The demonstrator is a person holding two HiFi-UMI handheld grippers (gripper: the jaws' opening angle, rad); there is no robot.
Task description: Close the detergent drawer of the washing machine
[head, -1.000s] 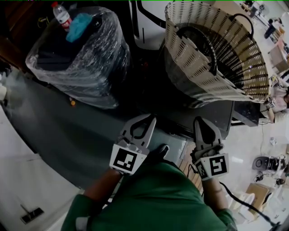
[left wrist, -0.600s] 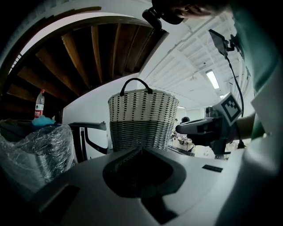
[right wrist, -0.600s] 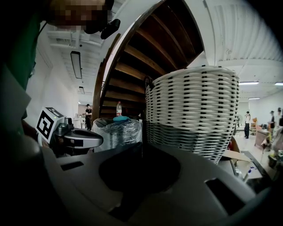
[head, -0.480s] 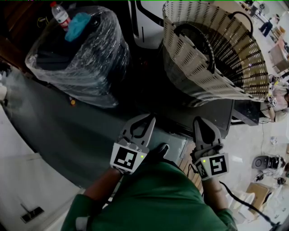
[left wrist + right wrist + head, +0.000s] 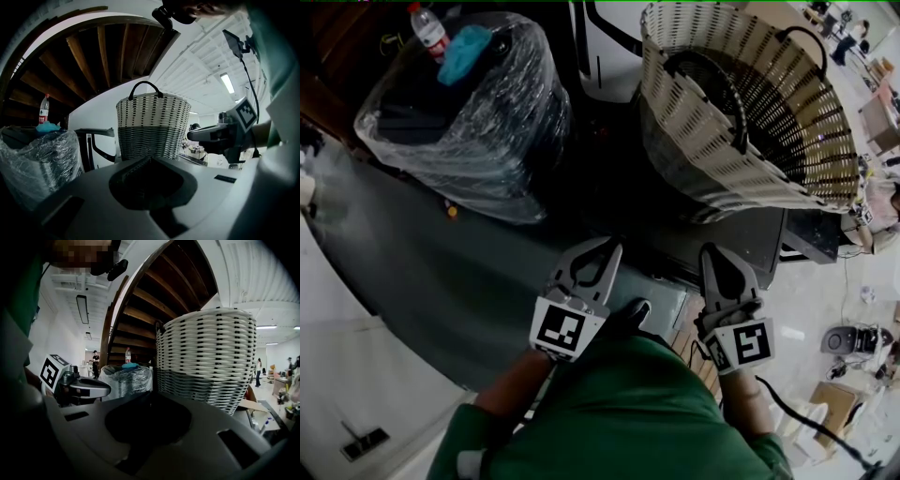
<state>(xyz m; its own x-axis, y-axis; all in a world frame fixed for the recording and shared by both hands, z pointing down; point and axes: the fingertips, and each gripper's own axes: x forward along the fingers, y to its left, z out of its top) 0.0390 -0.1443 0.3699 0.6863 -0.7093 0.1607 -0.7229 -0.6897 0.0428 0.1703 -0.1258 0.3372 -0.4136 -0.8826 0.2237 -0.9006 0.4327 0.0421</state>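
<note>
Head view: woven basket with a dark handle, standing on the dark top of the washing machine. Left of the basket, a plastic-wrapped bundle carrying a bottle and a blue cloth. Below the basket, at the machine's front edge, a pale panel; cannot tell whether this is the detergent drawer, or whether it is pushed in or pulled out. Left gripper below the basket's left side, just beside that panel, tips pointing toward the basket. Right gripper below the basket's middle, on the panel's other side, pointing the same way. Nearest the camera, below both grippers, a green shirt.

Left gripper view: jaws brought together at the tips, nothing held between them. Basket straight ahead beyond the tips, bundle and bottle to its left. Right gripper hanging to the right of the basket, apart from it.

Right gripper view: jaws likewise closed tip to tip and empty. Basket close ahead and slightly right. Left of the basket, the bundle, and further left the other gripper with its marker cube.
</note>
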